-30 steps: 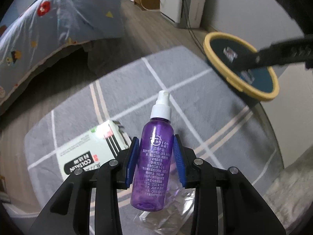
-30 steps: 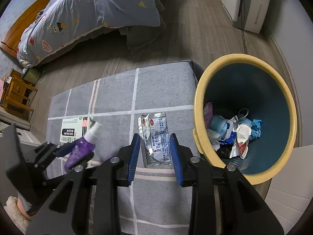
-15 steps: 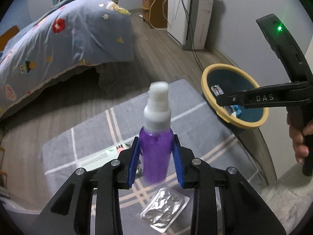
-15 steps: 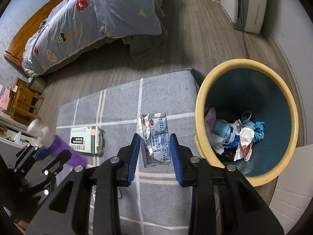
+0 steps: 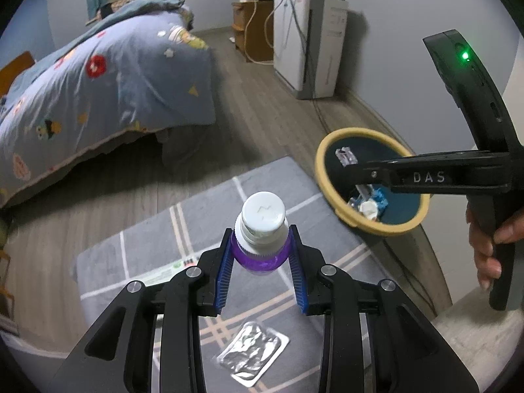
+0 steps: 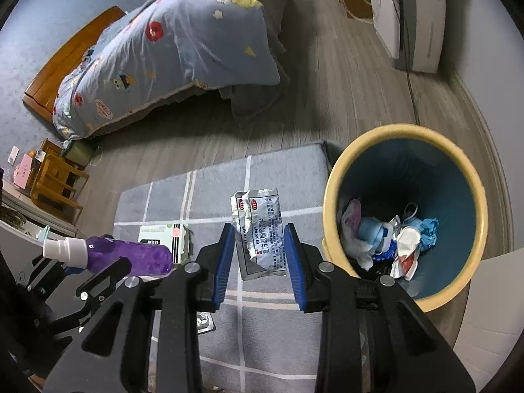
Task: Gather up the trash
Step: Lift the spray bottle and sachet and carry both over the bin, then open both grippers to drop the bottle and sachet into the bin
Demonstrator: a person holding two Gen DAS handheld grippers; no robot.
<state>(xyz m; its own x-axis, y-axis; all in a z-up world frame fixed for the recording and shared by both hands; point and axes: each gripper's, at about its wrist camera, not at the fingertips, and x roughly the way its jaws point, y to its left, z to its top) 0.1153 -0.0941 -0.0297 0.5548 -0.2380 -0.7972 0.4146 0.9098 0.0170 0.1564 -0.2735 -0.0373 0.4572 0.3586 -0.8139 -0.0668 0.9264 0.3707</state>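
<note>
Purple plastic fills our left gripper (image 5: 262,262): in the left wrist view its blue pads pinch the purple spray bottle with the white cap (image 5: 262,229) just below the cap, high over the grey checked rug (image 5: 209,216). The hold is narrow and near the top, so we judge the bottle could swing or slip out on the way to the yellow-rimmed round bin with the dark blue inside (image 5: 327,150), which lies off to the right. A crumpled silver blister sheet (image 5: 252,353) lies on the rug below us.

From the right wrist view, our right gripper (image 6: 258,258) pinches a silver printed sachet (image 6: 258,229) by its edges, beside the bin's rim (image 6: 330,177) rather than over its mouth; released here, we think it would land on the rug. The bin holds crumpled white, blue and pink waste at its bottom. A white and green medicine box (image 6: 163,235) also waits on the rug.
</note>
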